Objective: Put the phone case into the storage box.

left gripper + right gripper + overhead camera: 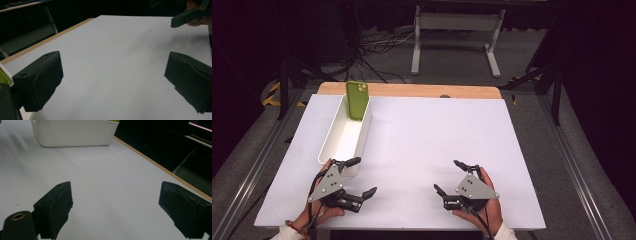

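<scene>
Both grippers, left (361,176) and right (451,176), jaws wide and empty at six o'clock, staged toward green phone (357,100) leaning in white bin (334,150) at eleven.

My left gripper (360,176) and right gripper (446,176): black jaws, grey three-cornered plates with screws, black cables; white cuffs.

Left gripper (360,176) sits lower left of the high view, held by the left hand (319,212), jaws spread wide w/ nothing between; fingers (40,82) point toward frame centre. Right gripper (447,176) lower right, in the right hand (484,207), jaws also wide apart, empty, fingers (56,205) aimed up-left. Both forearms enter from bottom edge.
</scene>
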`<state>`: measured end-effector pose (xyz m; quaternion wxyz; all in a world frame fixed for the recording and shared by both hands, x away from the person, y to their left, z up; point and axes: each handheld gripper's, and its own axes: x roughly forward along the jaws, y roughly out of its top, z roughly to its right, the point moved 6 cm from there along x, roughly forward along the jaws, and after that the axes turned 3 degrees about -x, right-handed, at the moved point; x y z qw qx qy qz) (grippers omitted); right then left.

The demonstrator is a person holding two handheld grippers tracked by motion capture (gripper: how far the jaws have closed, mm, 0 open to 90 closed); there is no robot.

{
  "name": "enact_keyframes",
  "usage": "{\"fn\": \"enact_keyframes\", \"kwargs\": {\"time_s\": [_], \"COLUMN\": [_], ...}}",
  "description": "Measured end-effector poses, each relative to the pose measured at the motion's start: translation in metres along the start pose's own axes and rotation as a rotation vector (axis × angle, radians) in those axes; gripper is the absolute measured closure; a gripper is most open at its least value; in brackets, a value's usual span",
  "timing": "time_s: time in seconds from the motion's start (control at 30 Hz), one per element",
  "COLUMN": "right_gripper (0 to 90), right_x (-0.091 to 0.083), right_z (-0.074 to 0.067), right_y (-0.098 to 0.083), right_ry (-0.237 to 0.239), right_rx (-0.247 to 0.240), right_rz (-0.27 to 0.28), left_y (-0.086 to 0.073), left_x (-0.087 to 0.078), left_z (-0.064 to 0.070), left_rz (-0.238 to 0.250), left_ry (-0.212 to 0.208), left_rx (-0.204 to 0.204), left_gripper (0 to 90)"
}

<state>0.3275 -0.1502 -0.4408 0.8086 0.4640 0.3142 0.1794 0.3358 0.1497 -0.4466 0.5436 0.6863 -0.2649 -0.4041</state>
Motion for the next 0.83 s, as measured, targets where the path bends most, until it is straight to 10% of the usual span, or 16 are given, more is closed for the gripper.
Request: {"fn": "enact_keyframes", "kwargs": {"time_s": [0.83], "right_gripper": [13.6], "right_x": [0.0027], "right_z": [-0.0001], "right_y": [-0.0031], "right_ry": [0.004], "right_rx": [0.004], "right_rz": [-0.018], "left_y": [-0.0003], "left_x": [0.0053], "left_z": [0.0023], "left_rz": [-0.02], "left_ry": [-0.008], "left_rx": [0.011], "left_gripper": [3.1]}}
